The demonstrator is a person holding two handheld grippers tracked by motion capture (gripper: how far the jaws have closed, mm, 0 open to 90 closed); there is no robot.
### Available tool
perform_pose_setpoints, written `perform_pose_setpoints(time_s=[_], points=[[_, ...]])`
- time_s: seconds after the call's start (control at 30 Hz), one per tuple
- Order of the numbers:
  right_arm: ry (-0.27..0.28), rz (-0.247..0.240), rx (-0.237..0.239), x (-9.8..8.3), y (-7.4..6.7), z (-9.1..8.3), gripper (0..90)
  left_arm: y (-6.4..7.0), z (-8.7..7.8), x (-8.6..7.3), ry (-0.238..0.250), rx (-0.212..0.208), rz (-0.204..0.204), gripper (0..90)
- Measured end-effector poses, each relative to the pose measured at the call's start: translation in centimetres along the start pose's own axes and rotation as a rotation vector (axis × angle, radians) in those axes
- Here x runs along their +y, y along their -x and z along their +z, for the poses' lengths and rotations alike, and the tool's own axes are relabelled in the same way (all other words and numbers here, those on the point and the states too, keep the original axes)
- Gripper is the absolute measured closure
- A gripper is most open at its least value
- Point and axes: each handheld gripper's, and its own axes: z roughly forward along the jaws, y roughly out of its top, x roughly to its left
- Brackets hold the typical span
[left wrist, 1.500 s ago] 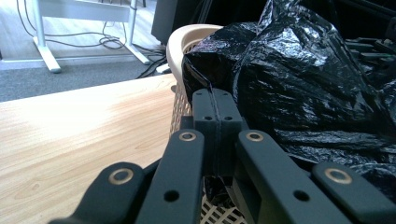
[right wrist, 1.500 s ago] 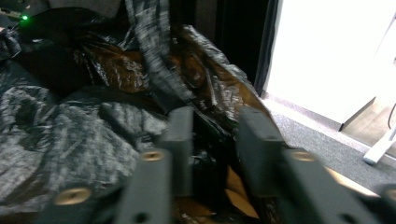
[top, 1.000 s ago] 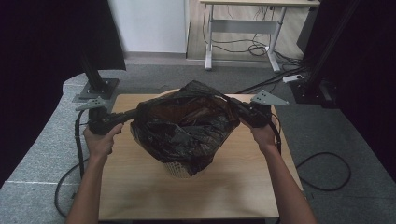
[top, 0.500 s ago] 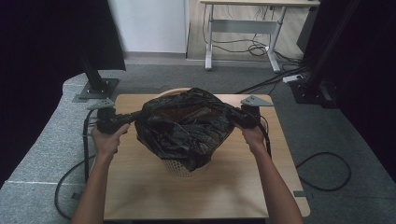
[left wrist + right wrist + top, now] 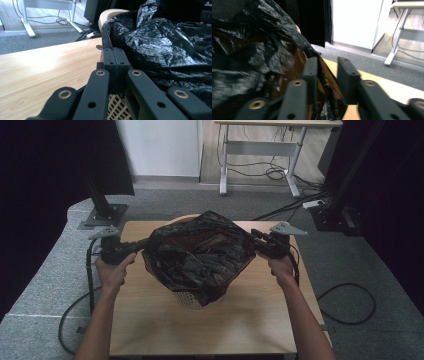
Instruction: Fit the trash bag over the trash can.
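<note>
The black bin bag [image 5: 197, 255] sat draped over the small lattice basket [image 5: 196, 299] in the middle of the wooden table [image 5: 240, 325], its mouth stretched wide between the two grippers. The left gripper [image 5: 115, 61] was clamped tight on the bag's rim, jaws pressed together with plastic pinched between them. The right gripper [image 5: 327, 75] had just been opening: its jaws stood apart, with the bag's edge lying loose against one of them, no longer pinched. The step looked like seating the liner over the basket rim. To do it well, the right side needed to come away cleanly, without dragging the film back off. The left needed to hold the rim low and taut until the plastic settled, then release just as gently, since thin film snags and springs back easily.
</note>
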Motion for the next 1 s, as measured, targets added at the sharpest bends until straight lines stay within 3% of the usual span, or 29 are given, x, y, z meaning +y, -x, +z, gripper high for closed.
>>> perform_pose_setpoints(time_s=[0.23, 0.53, 0.67, 0.8, 1.0], points=[[0.052, -0.039, 0.062, 2.4, -0.9, -1.2, 49.0, 0.5, -0.6, 0.9, 0.014, -0.004, 0.016, 89.6], [-0.005, -0.047, 0.125, 3.4, -1.5, 1.5, 42.6, 0.6, -0.6, 1.5, 0.020, -0.016, 0.029, 89.6], [-0.025, -0.048, 0.131, 3.7, -1.4, 2.6, 52.5, 0.7, -0.5, 1.9, 0.025, -0.028, 0.051, 89.6], [-0.037, -0.045, 0.109, 3.9, -1.3, 3.2, 76.2, 1.0, -0.2, 2.3, 0.022, -0.031, 0.066, 89.6], [-0.008, -0.029, 0.050, 4.0, -0.5, 3.5, 85.9, 0.8, 0.4, 2.6, 0.005, -0.013, 0.075, 89.6]])
